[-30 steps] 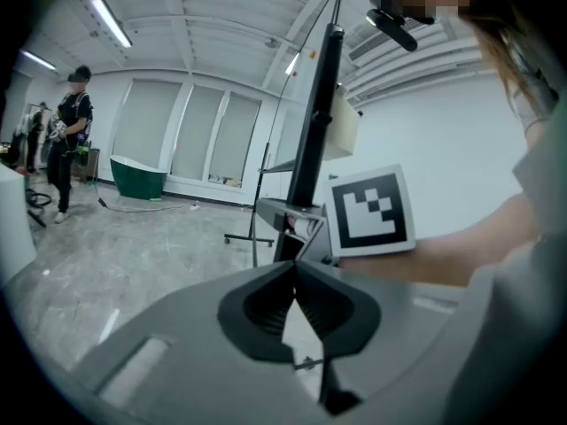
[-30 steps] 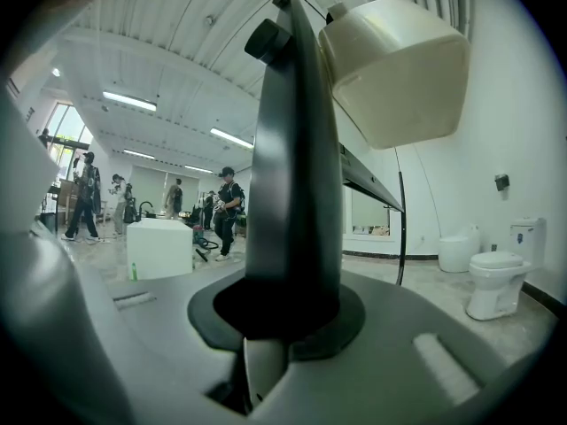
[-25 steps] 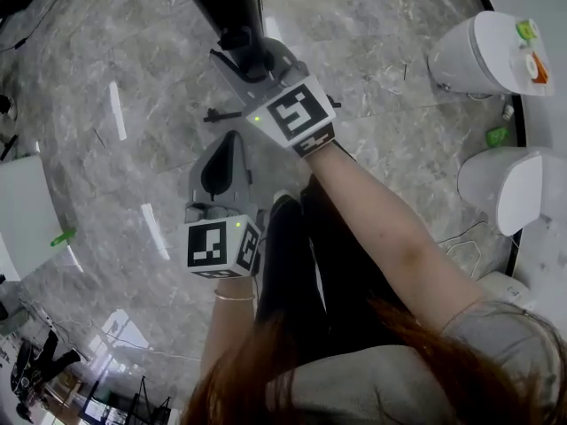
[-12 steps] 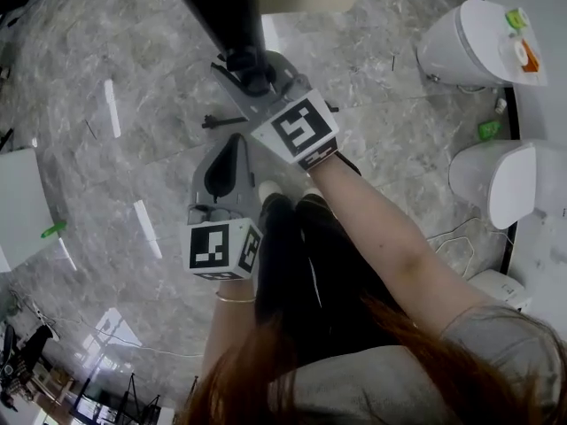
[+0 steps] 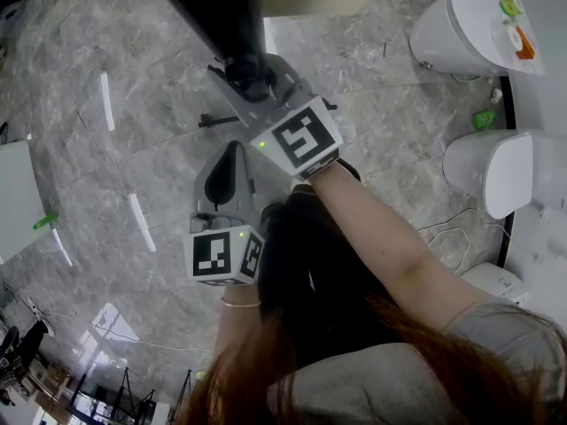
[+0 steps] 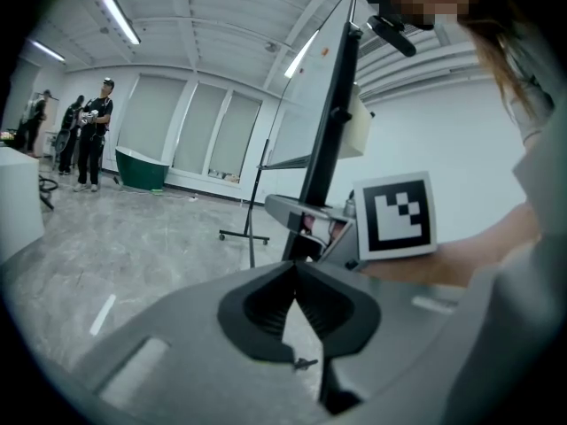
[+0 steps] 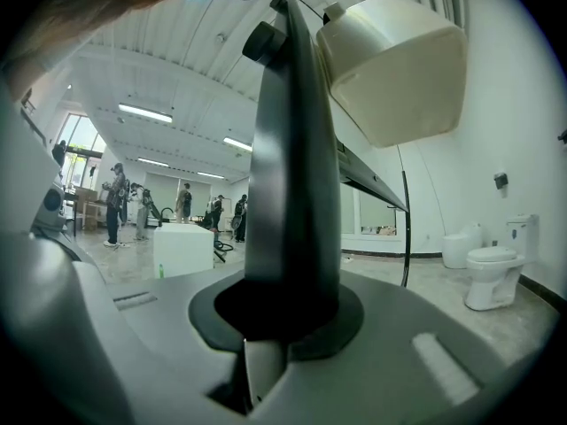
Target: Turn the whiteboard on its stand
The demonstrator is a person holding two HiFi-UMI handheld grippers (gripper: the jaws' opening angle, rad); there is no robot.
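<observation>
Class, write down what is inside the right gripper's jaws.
The whiteboard's black stand post, gripped by the right gripper. The post itself hides where the jaws touch it.

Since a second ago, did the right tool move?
Yes. In the head view the right tool, clamped on the whiteboard frame, has shifted closer to the lower toilet.

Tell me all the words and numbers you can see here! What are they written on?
No words or numbers can be read.
Left marker cube and right marker cube: black-and-white square patterns, not letters.
Green and orange items on the toilet: any print is too small to read.
Black stand post: no print.
</observation>
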